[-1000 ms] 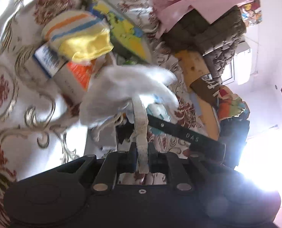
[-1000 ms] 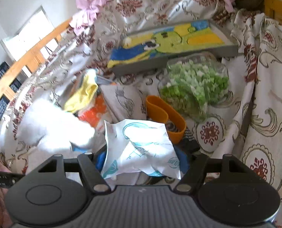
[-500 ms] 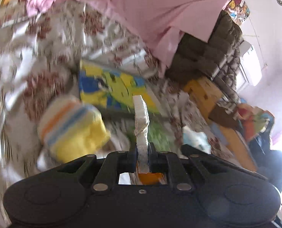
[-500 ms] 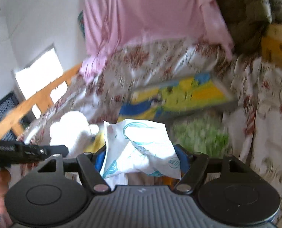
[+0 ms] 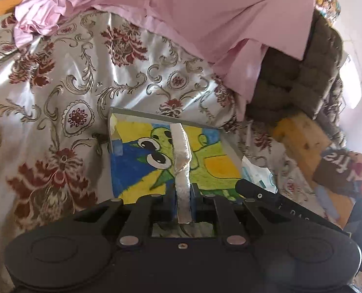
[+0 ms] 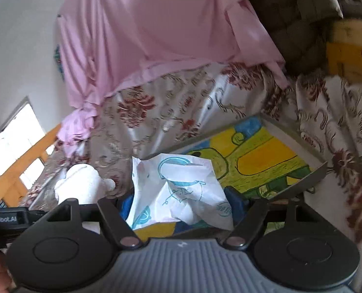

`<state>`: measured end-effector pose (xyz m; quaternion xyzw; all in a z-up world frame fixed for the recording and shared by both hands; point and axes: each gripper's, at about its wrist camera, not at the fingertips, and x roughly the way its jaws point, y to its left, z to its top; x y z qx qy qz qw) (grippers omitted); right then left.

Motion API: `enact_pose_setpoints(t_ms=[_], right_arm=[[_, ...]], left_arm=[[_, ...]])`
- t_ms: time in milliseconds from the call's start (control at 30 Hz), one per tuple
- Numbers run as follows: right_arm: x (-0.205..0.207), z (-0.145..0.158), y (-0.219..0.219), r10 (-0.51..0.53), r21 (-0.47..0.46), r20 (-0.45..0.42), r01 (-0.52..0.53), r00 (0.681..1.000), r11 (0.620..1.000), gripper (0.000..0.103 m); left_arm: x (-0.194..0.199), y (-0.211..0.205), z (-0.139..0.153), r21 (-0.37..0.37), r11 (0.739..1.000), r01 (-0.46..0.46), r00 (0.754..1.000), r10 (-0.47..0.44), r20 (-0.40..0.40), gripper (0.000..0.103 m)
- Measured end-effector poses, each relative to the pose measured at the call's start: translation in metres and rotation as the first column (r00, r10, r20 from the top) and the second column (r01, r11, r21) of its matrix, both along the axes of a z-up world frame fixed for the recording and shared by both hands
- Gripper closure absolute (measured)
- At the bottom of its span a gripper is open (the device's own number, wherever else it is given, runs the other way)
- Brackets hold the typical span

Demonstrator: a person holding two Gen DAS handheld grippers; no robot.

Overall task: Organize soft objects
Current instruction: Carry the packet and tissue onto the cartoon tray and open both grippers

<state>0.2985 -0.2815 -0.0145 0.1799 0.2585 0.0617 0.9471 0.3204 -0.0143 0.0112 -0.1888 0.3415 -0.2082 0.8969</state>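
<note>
My left gripper [image 5: 181,195] is shut on a white plush toy; in the left wrist view only a thin white strip of it [image 5: 181,156] sticks up between the jaws. The toy's fluffy body [image 6: 80,183] shows at the left of the right wrist view. My right gripper [image 6: 181,202] is shut on a white tissue pack with blue drawings [image 6: 178,190]. Both hang over a grey tray with a yellow, green and blue cartoon picture [image 5: 132,163], which also shows in the right wrist view [image 6: 266,156].
The tray lies on a shiny floral bedspread [image 5: 58,97]. A pink sheet [image 5: 205,12] drapes behind it. A brown quilted cushion [image 5: 303,73] and a wooden bed frame [image 5: 303,141] stand to the right. A wooden rail [image 6: 17,171] runs at the left.
Both grippers have lifted away from the pile of things and moved forward over the picture tray, each still holding its item. The yellow striped cloth and the green box have dropped out of view.
</note>
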Motion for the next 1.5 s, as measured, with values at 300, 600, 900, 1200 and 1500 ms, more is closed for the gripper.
enact_pose_setpoints(t_ms=[300, 600, 900, 1200, 1500], right_arm=[[0.047, -0.032, 0.009, -0.004, -0.042, -0.048, 0.002, 0.999, 0.999, 0.026], [0.059, -0.043, 0.019, -0.002, -0.089, -0.12, -0.009, 0.993, 0.996, 0.025], [0.059, -0.045, 0.017, -0.02, -0.088, -0.149, 0.007, 0.989, 0.996, 0.021], [0.051, -0.034, 0.01, -0.01, -0.051, -0.145, 0.003, 0.989, 0.999, 0.011], [0.002, 0.018, -0.001, -0.052, -0.009, 0.009, 0.052, 0.999, 0.999, 0.0]], left_arm=[[0.048, -0.011, -0.043, 0.021, 1.0, 0.007, 0.994, -0.004, -0.108, 0.091], [0.056, -0.014, -0.059, 0.065, 0.998, -0.014, 0.987, 0.024, -0.156, 0.088], [0.052, -0.013, -0.056, 0.133, 0.99, -0.036, 0.985, 0.058, -0.162, 0.075], [0.04, -0.013, -0.037, 0.151, 0.988, -0.037, 0.99, 0.056, -0.128, 0.047], [-0.002, 0.011, 0.014, 0.079, 0.993, -0.083, 0.996, 0.085, -0.018, 0.021]])
